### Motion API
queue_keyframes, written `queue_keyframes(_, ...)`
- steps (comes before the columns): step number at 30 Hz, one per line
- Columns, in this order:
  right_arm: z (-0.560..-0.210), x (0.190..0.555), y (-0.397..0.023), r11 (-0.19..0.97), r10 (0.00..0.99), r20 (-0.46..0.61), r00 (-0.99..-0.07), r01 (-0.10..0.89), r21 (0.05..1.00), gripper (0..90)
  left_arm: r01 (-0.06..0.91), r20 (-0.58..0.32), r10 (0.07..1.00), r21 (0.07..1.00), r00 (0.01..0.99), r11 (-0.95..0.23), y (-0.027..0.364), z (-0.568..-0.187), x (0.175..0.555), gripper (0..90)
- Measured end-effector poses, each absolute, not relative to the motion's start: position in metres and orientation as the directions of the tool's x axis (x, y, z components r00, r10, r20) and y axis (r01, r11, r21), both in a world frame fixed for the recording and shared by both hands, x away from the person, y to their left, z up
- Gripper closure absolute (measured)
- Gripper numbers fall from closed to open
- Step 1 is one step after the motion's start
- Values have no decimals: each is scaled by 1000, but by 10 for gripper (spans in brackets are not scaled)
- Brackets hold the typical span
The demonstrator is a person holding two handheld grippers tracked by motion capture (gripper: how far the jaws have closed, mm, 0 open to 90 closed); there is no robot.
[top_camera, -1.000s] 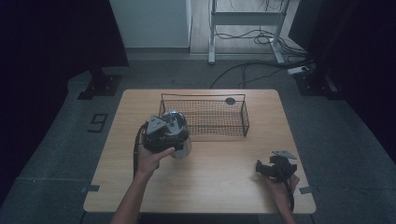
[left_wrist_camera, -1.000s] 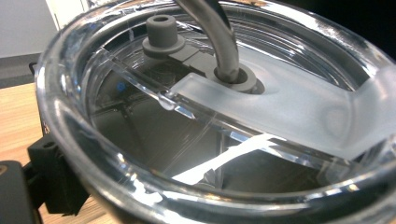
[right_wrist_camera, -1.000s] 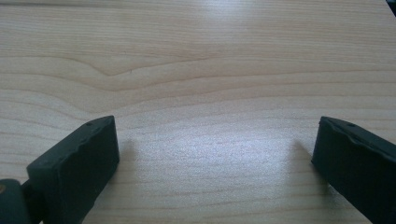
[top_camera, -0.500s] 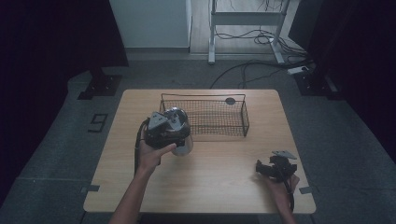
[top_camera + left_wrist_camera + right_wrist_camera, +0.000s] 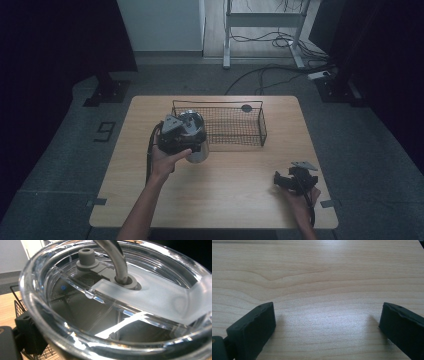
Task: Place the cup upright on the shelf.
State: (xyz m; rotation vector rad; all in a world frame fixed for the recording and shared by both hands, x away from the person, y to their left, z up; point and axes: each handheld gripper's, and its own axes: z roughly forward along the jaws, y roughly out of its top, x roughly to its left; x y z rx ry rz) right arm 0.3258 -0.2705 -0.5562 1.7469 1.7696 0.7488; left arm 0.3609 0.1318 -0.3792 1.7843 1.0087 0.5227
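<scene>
A steel tumbler (image 5: 196,140) with a clear lid (image 5: 140,290) and a bent straw (image 5: 113,257) is held just off the table, near the left end of a black wire basket (image 5: 235,125). My left gripper (image 5: 186,137) is shut on it from the left side. In the left gripper view the lid sits very close, tilted toward the camera, and one black jaw presses its lower left rim. My right gripper (image 5: 287,179) rests low over the wooden table (image 5: 225,200) near the front right corner. Its jaws (image 5: 327,315) stand wide open over bare wood.
The wire basket stands at the back middle of the table with nothing seen inside it. A small dark round spot (image 5: 246,108) lies on the tabletop behind it. Cables and a desk frame (image 5: 265,20) are on the floor beyond the table.
My left gripper and the tumbler have shifted slightly up and toward the basket. The right gripper has stayed in place.
</scene>
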Motion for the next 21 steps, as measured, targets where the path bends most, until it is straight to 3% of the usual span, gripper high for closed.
queue_keyframes(21,-556,326,-271,8,1000,6,-17,700,714,4,391,-92,806,902,584,-180,110,-372,369,36)
